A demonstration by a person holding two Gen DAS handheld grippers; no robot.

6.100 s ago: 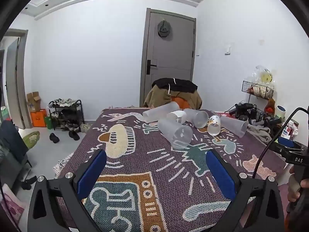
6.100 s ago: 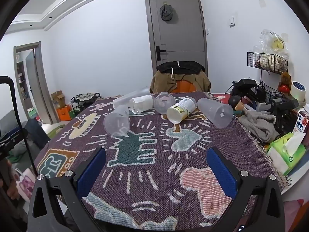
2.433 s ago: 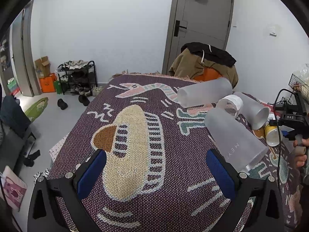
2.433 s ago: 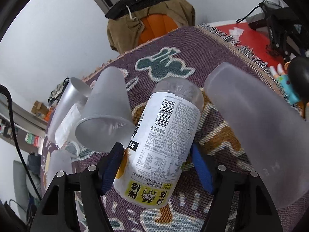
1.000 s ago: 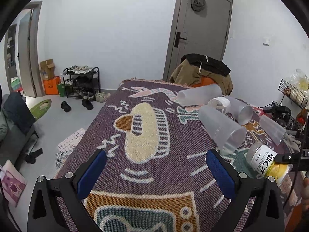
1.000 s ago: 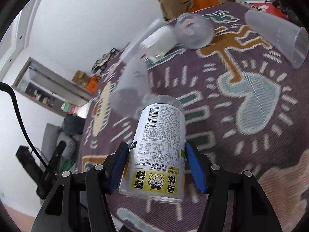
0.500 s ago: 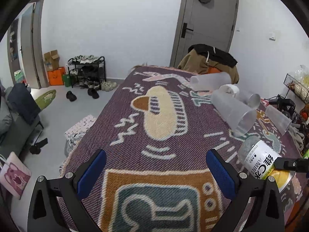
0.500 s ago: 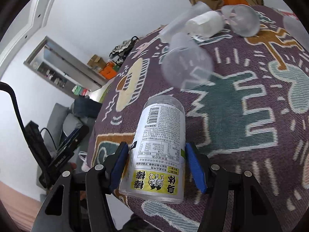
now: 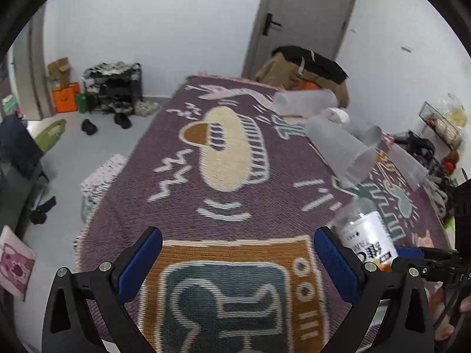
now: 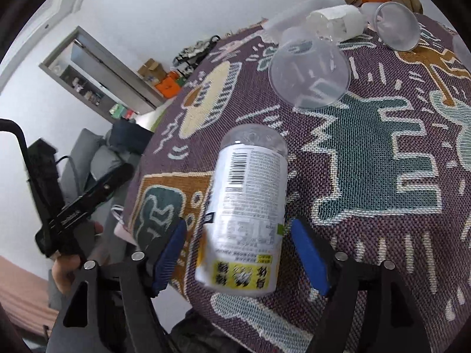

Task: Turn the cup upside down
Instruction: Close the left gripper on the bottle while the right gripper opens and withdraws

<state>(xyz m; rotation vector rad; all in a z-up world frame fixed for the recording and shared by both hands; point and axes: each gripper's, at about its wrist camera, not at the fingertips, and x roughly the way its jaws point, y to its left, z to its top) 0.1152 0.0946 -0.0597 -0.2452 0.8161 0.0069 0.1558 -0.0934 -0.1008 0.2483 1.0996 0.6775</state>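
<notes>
A clear cup with a white and yellow printed label (image 10: pixel 247 206) stands between my right gripper's (image 10: pixel 238 253) blue pads, clear base up and yellow end down. The pads stand a little apart from its sides, so the gripper looks open. The same cup shows in the left wrist view (image 9: pixel 368 238) near the table's front right, with the right gripper's finger beside it. My left gripper (image 9: pixel 235 264) is open and empty, above the front of the patterned cloth (image 9: pixel 229 200).
Several frosted plastic cups lie on their sides at the far right of the cloth (image 9: pixel 341 147), with a white paper cup (image 10: pixel 335 20) among them. A chair with clothes (image 9: pixel 306 64) stands behind the table. Clutter fills the right side.
The right gripper's pads have spread away from the labelled cup, which now sits lower and tilted in the view. The left gripper has moved slightly closer to the cloth.
</notes>
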